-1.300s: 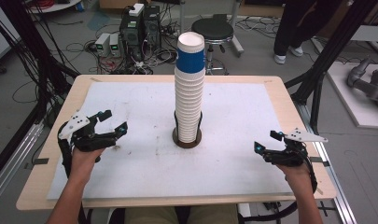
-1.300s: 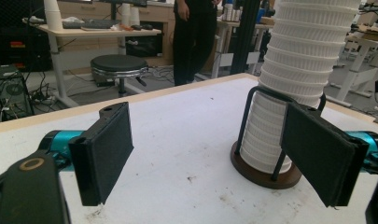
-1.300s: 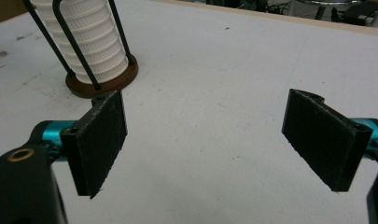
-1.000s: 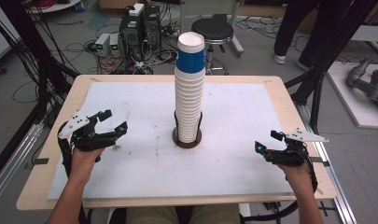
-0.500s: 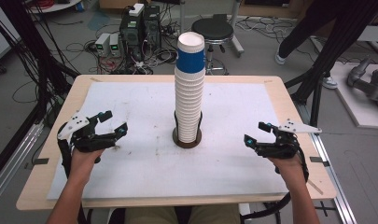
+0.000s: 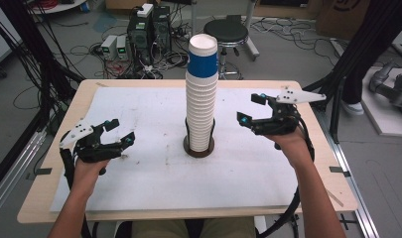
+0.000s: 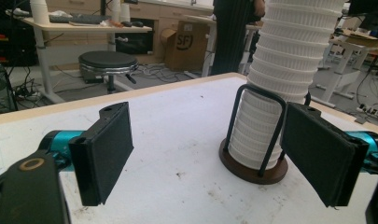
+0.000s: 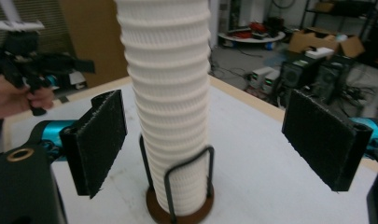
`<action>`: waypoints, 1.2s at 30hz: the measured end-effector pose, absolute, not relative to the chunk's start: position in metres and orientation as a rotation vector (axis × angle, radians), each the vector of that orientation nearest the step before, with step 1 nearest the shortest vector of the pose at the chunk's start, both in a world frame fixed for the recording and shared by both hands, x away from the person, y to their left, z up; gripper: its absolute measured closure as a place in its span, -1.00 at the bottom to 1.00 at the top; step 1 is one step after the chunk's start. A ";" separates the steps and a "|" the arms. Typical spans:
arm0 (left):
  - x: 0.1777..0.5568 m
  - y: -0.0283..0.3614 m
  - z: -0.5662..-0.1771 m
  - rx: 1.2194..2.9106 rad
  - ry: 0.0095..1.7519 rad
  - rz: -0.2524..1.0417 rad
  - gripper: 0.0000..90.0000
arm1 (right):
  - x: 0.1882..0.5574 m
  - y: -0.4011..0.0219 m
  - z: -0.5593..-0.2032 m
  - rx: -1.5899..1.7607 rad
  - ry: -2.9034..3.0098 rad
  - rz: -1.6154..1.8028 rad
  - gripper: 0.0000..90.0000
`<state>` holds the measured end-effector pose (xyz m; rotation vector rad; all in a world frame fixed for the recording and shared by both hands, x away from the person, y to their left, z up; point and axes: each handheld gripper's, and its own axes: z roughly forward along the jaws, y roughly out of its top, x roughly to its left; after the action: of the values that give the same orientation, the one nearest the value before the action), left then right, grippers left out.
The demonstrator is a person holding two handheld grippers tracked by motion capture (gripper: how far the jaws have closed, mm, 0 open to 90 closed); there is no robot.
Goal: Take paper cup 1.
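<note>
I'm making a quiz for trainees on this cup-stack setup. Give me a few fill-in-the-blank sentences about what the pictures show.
1. The stack of cups stands in a round brown holder with black ____ uprights.
2. The top cup of the stack has a ____ band.
3. The right gripper has its jaws ____, with nothing between them.
4. The left gripper is held low over the ____ sheet that covers the table.

Missing words: wire; blue; open; white

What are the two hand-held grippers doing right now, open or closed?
Left hand-held gripper: open, holding nothing.
Right hand-held gripper: open, holding nothing, jaws pointed at the cup stack.
</note>
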<state>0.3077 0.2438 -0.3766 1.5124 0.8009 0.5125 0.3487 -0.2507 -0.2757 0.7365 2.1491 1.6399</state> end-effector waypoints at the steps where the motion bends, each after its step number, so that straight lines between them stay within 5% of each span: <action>1: 0.308 0.244 -0.377 1.514 0.800 0.510 -0.62 | 0.352 -0.247 -0.272 0.730 2.147 1.648 -0.69; 16: 0.308 0.242 -0.377 1.516 0.794 0.498 -0.62 | 0.384 -0.190 -0.238 0.612 2.232 1.693 -0.69; 36: 0.312 0.239 -0.360 1.508 0.740 0.464 -0.62 | 0.399 -0.169 -0.242 0.607 2.248 1.705 -0.63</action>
<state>0.3116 0.2394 -0.3599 1.5077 0.7399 0.4644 0.3986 -0.1689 -0.2424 0.6074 2.2484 1.7049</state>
